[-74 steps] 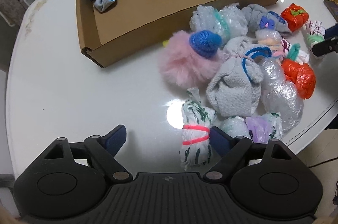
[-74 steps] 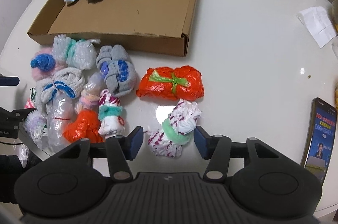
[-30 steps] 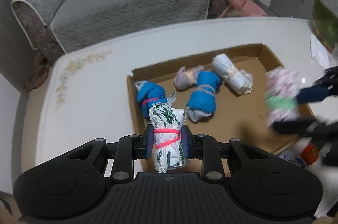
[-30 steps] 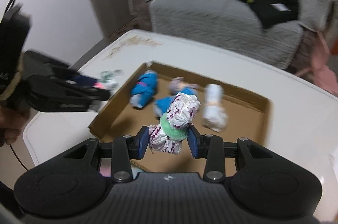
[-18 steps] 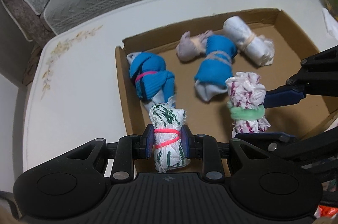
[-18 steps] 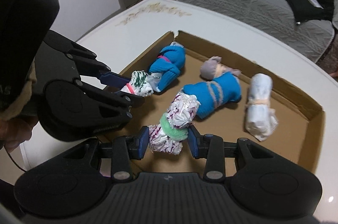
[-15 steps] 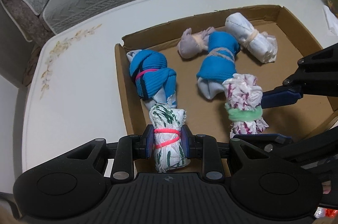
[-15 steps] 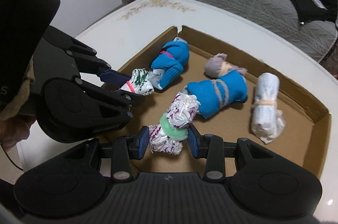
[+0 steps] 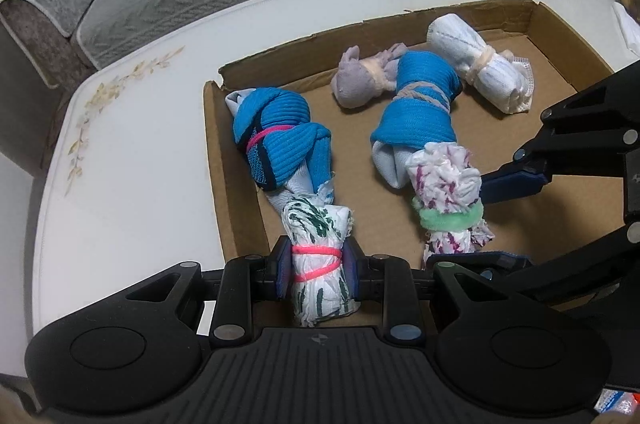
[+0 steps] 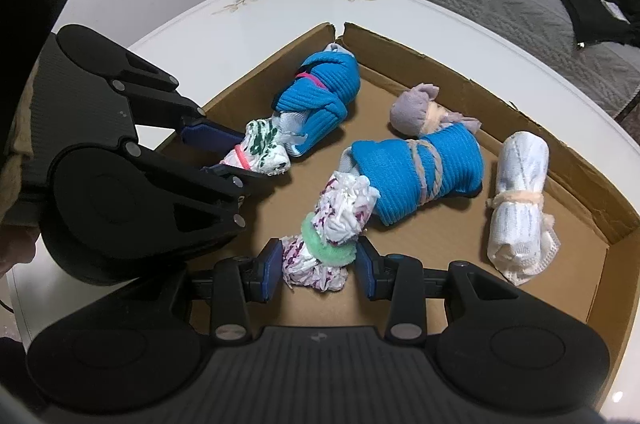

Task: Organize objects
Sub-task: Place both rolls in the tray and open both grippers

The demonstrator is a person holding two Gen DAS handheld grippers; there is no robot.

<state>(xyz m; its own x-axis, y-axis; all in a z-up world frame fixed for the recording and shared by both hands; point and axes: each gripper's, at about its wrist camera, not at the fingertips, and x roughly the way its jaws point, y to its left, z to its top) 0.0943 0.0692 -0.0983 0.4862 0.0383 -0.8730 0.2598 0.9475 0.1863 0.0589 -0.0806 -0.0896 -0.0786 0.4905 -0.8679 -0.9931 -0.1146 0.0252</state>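
Left wrist: left hand-held gripper [image 9: 316, 270] clamps the green-patterned bundle [image 9: 318, 256] tightly.

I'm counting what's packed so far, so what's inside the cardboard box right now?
Lying loose in the cardboard box: two blue sock rolls, a lilac bundle and a white roll. Two more bundles are held over it; the floor under them is hidden.
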